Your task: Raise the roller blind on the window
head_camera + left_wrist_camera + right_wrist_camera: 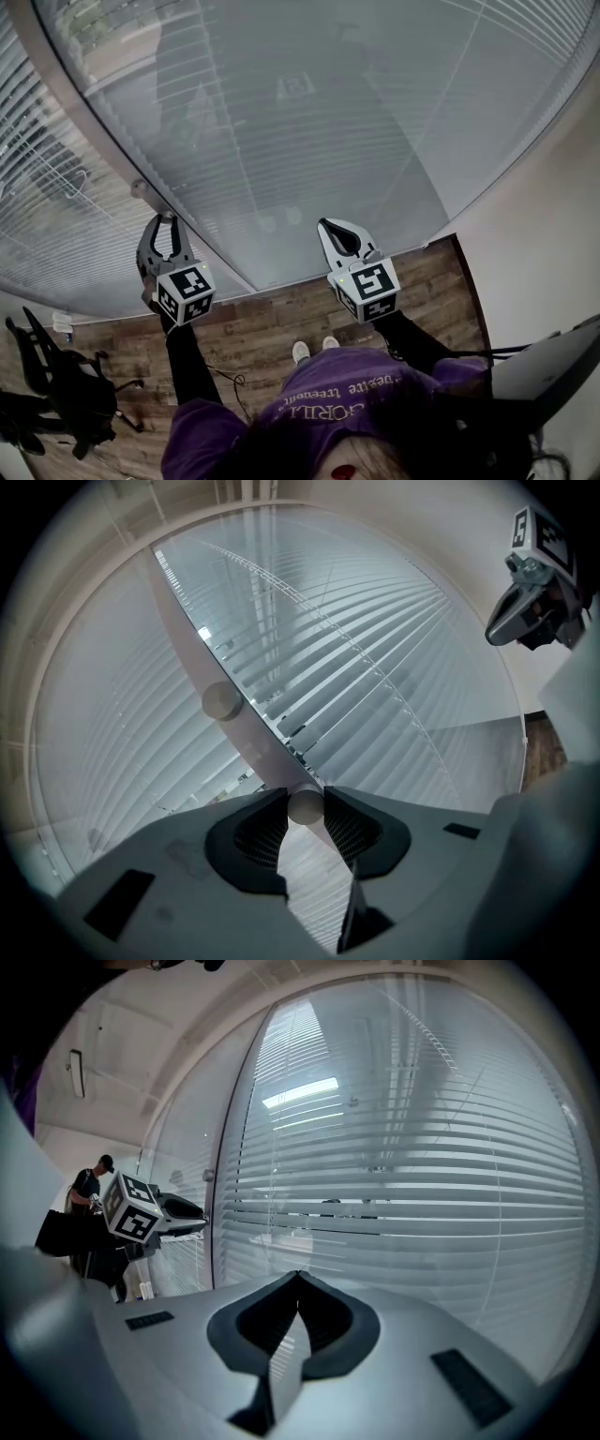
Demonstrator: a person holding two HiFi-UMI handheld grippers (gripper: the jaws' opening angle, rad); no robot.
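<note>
The blind [309, 122] is a sheet of horizontal slats behind the window glass, and it covers the whole pane [422, 1166]. A pale frame post [89, 117] runs down the glass and carries two round knobs. My left gripper [163, 220] is shut on the lower knob [305, 808], with both pads against its sides. The upper knob [222, 701] is free a little farther up the post [141, 188]. To the right, my right gripper [330, 227] hangs in front of the glass. Its jaws are shut with nothing between them [298, 1276], and it touches nothing.
A black office chair [56, 384] stands on the wood floor [272, 319] at lower left. A plain wall [544, 234] closes the right side, with a dark desk edge [553, 366] below it. In the right gripper view a person [89, 1185] stands far left.
</note>
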